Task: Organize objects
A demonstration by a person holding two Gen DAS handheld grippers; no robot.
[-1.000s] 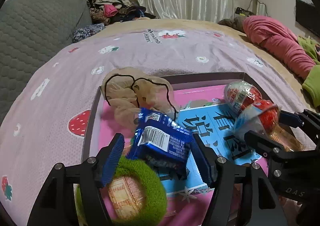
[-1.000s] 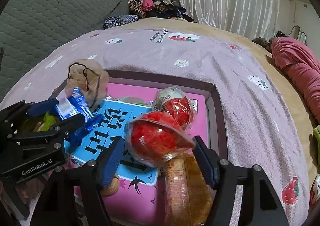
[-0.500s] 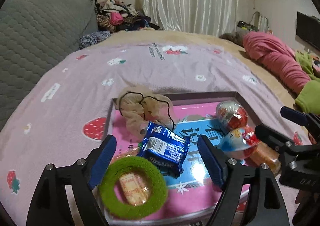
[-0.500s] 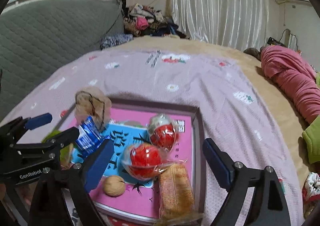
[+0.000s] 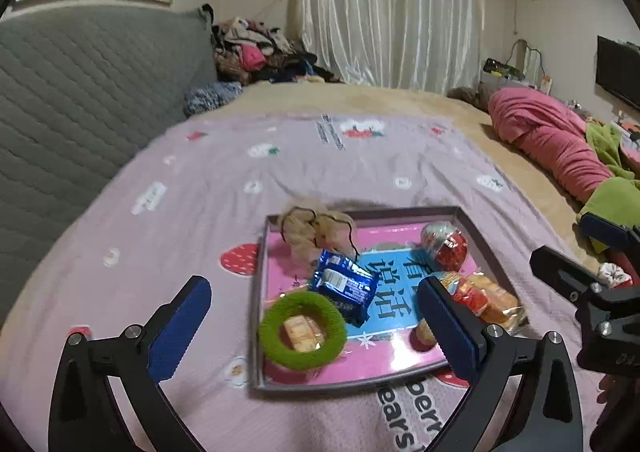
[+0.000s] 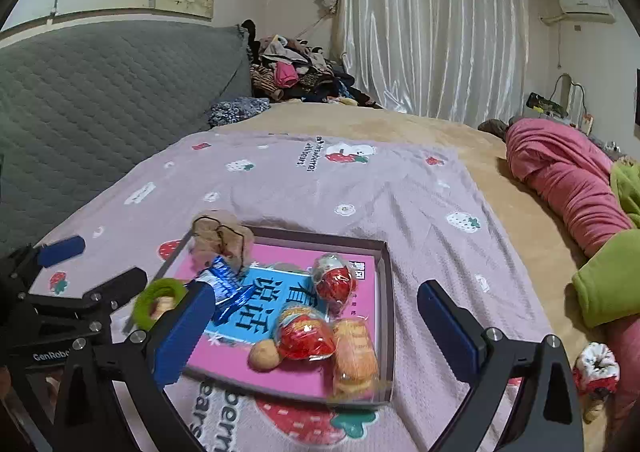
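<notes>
Bedspread (image 5: 200,180): tray (image 5: 258,292) (below left claw (image 5: 312,316))

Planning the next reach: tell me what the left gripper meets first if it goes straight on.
Probably the blue snack packet in the tray, right between the open left gripper fingers; depth is unclear.

Left wrist view: looks forward and down from above the near-left corner of the shallow pink-lined tray (image 5: 476,228) on the lilac strawberry-print blanket (image 5: 200,212), moderately near. Right wrist view: same heading, from the tray's (image 6: 386,292) near-right side. Shared: tray, blanket (image 6: 400,192), grey quilted headboard (image 5: 80,92), white curtain (image 6: 432,32).
</notes>
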